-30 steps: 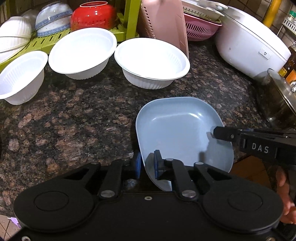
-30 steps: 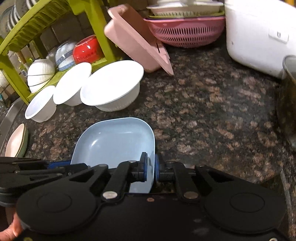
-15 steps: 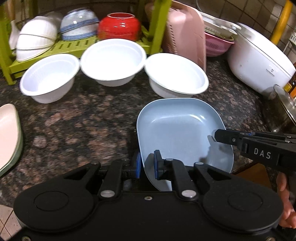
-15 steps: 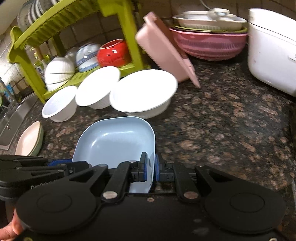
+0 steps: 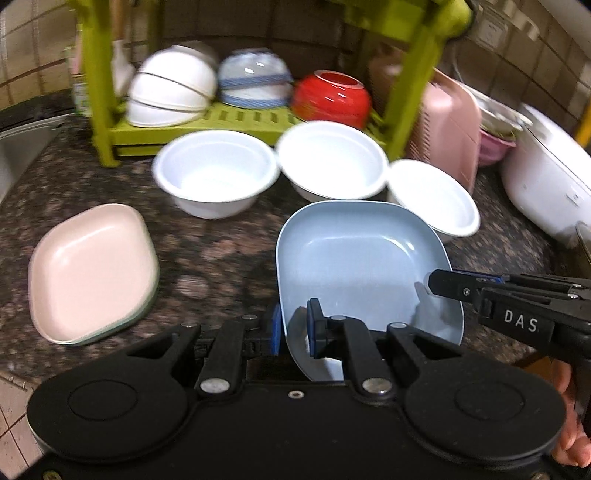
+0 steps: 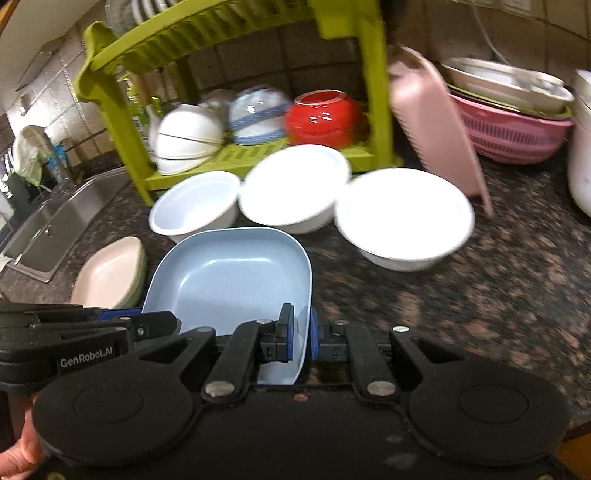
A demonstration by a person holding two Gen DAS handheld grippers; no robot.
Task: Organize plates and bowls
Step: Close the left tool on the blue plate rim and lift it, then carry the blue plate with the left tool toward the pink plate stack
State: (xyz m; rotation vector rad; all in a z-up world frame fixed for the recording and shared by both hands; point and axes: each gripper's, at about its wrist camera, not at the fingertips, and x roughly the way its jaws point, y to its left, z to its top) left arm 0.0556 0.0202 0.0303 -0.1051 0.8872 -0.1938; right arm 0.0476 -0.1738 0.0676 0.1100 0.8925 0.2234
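A pale blue square plate (image 5: 354, 258) (image 6: 236, 277) is held above the granite counter by both grippers. My left gripper (image 5: 295, 326) is shut on its near left rim. My right gripper (image 6: 300, 334) is shut on its right rim and shows in the left wrist view as a black arm (image 5: 517, 310). A pink plate (image 5: 88, 269) (image 6: 110, 273) lies on a green one at the left. Three white bowls (image 5: 216, 177) (image 5: 332, 162) (image 5: 432, 195) stand in a row behind the blue plate.
A green dish rack (image 5: 229, 122) (image 6: 229, 33) at the back holds upturned white, blue-banded and red bowls (image 5: 332, 96). A pink board (image 6: 439, 122), a pink colander (image 6: 513, 129) and a white cooker (image 5: 546, 184) stand at the right. A steel sink (image 6: 55, 218) lies at the far left.
Both grippers, still holding the blue plate, have lifted and swung left; the pink plate stack and the sink have come into view, and the rack appears more fully.
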